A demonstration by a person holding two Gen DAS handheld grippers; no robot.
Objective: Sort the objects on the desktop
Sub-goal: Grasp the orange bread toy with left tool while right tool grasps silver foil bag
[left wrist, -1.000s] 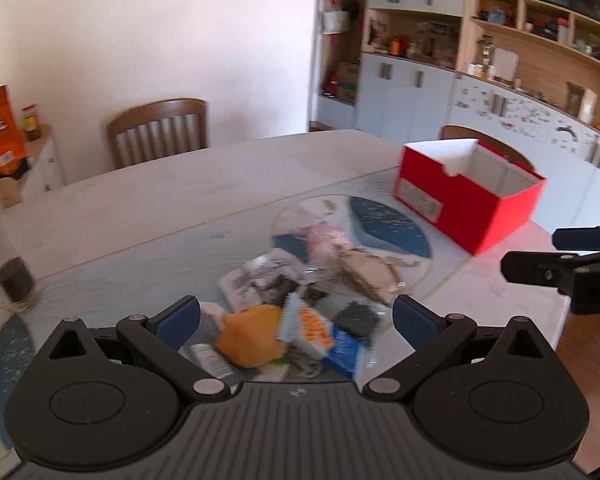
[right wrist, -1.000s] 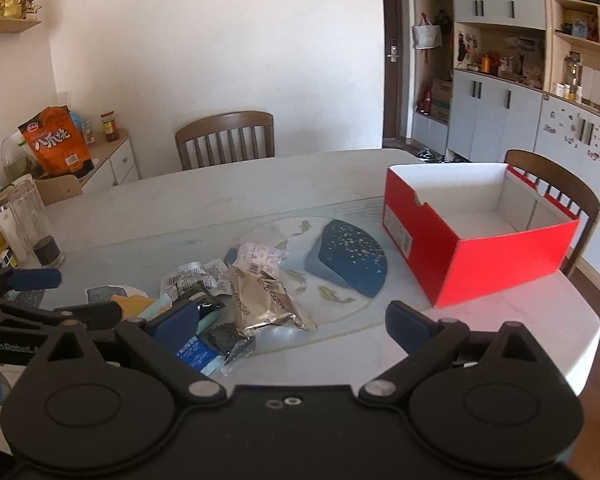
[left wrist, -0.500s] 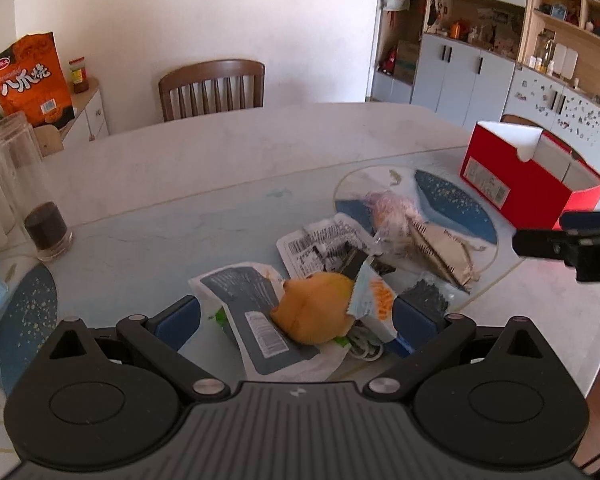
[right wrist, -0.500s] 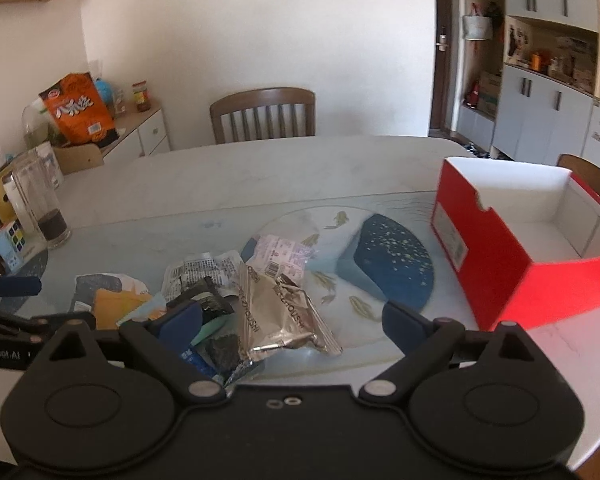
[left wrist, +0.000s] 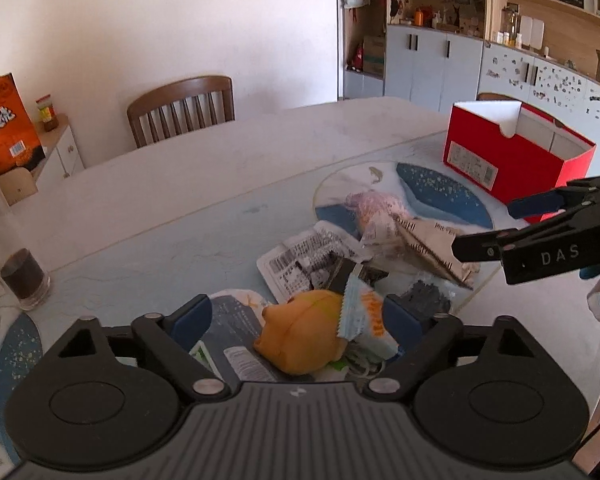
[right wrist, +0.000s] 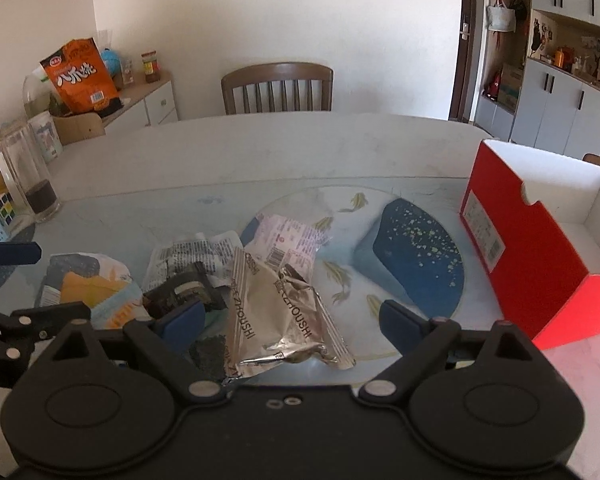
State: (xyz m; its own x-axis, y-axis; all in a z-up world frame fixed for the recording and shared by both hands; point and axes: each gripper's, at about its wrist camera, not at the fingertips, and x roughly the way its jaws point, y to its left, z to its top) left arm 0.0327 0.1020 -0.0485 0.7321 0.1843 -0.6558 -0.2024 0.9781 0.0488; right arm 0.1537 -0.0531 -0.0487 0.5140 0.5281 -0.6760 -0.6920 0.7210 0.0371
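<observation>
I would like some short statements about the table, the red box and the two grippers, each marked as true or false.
1. The red box is open at the top, and the part of its inside that shows is bare. True.
2. The left gripper is shut on the orange pouch. False: its jaws stand open, with the orange pouch lying between them on the table.
3. The silver wrapper lies in front of the right gripper, not held. True.
4. The glass stands inside the red box. False: it stands on the table, far to the left.
5. A wooden chair stands at the far side of the table. True.
</observation>
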